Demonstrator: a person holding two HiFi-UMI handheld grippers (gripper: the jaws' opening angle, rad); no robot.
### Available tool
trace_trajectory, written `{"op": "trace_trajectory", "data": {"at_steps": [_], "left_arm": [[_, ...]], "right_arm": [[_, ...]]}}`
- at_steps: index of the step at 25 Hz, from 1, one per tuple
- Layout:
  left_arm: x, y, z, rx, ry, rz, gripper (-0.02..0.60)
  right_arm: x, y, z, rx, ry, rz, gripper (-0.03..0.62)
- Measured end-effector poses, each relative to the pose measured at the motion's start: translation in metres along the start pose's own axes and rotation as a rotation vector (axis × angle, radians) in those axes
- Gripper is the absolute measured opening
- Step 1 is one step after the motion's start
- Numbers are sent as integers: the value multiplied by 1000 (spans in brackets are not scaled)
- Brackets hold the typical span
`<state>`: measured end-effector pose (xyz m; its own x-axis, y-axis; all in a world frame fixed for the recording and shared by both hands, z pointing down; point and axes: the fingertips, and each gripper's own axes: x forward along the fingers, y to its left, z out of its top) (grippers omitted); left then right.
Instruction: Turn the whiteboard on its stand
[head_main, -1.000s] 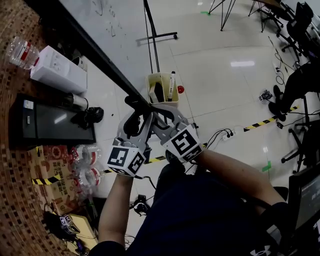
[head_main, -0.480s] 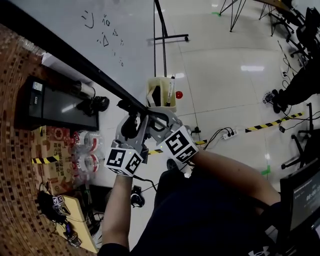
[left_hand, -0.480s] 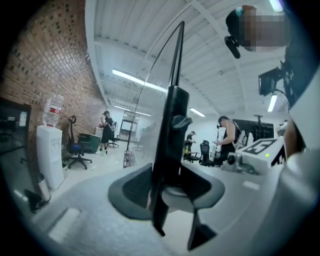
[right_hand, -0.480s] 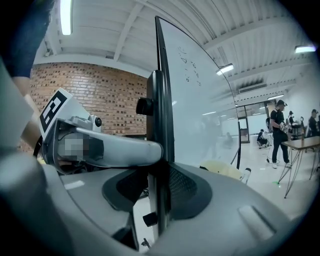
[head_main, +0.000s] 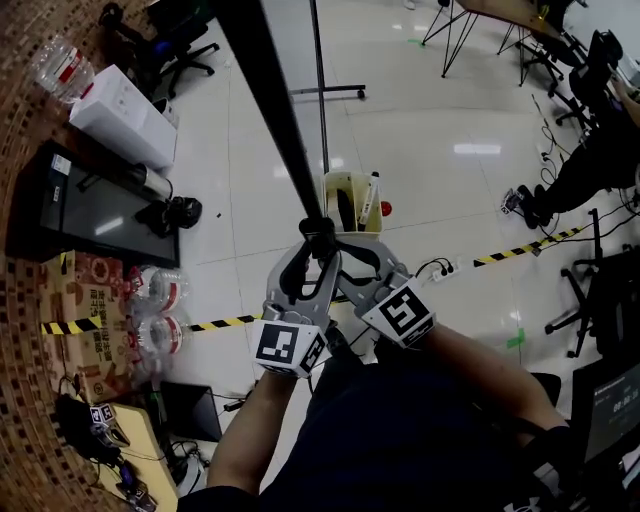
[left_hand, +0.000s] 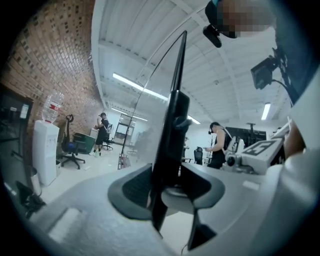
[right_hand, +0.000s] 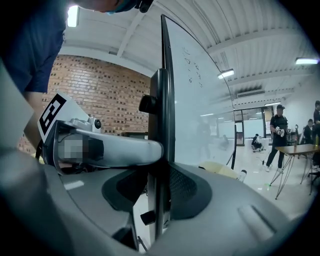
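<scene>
The whiteboard's black frame edge (head_main: 280, 120) runs straight away from me in the head view, so the board is seen edge-on. Both grippers clamp its near end side by side. My left gripper (head_main: 305, 252) is shut on the frame from the left, and my right gripper (head_main: 340, 252) is shut on it from the right. In the left gripper view the dark frame (left_hand: 172, 125) stands upright between the pads of the left gripper (left_hand: 165, 182). In the right gripper view the frame (right_hand: 162, 115) sits between the jaws of the right gripper (right_hand: 159, 185), with the white written-on face (right_hand: 195, 95) to its right.
A yellowish pen tray (head_main: 350, 195) with markers hangs just beyond the grippers. The stand's foot (head_main: 325, 92) rests on the tiled floor. On the left lie a black screen (head_main: 90, 215), a white box (head_main: 125, 115) and water bottles (head_main: 160, 310). Office chairs and a seated person (head_main: 590, 160) are at right.
The board has swung round: its edge ran diagonally from the upper left, with the white face showing; now it points straight away. Both grippers moved right with it, still clamped.
</scene>
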<state>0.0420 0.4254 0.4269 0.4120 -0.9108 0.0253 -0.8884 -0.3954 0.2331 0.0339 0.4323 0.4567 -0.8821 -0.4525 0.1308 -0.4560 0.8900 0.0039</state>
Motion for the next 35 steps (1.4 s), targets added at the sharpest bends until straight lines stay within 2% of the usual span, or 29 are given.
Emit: {"op": "trace_trajectory", "data": {"at_steps": [3, 7, 11, 17, 19, 21, 23, 25, 26, 28, 32, 35], "left_arm": [[-5, -3, 1, -30, 18, -23, 179], [-14, -9, -11, -2, 25, -56, 178], [-16, -9, -10, -22, 30, -33, 178], [-23, -1, -14, 34, 51, -5, 181], [-26, 1, -15, 60, 72, 23, 181], [-34, 7, -9, 87, 88, 87, 200], [-49, 15, 1, 104, 88, 164, 204], [-66, 17, 6, 119, 91, 198, 202], [-72, 12, 9, 130, 91, 192, 178], [-76, -7, 14, 175, 89, 132, 17], [-57, -56, 17, 245, 98, -38, 6], [-30, -81, 9, 203, 115, -126, 6]], "right_arm": [[-3, 5, 0, 7, 9, -4, 126], [-10, 12, -4, 14, 13, -8, 126], [-11, 14, -6, 12, 13, 3, 126], [-3, 23, -8, 14, 25, 31, 126], [-4, 24, -9, 14, 37, 37, 126], [-11, 21, -11, 21, 49, 28, 112], [-24, 12, -14, 37, 57, -5, 87], [-40, -4, -15, 79, 54, -61, 67], [-49, -15, -14, 107, 48, -95, 61], [-68, -37, -12, 155, 36, -172, 52], [-107, -74, -8, 199, 2, -310, 43], [-134, -90, 2, 213, -30, -380, 43]]}}
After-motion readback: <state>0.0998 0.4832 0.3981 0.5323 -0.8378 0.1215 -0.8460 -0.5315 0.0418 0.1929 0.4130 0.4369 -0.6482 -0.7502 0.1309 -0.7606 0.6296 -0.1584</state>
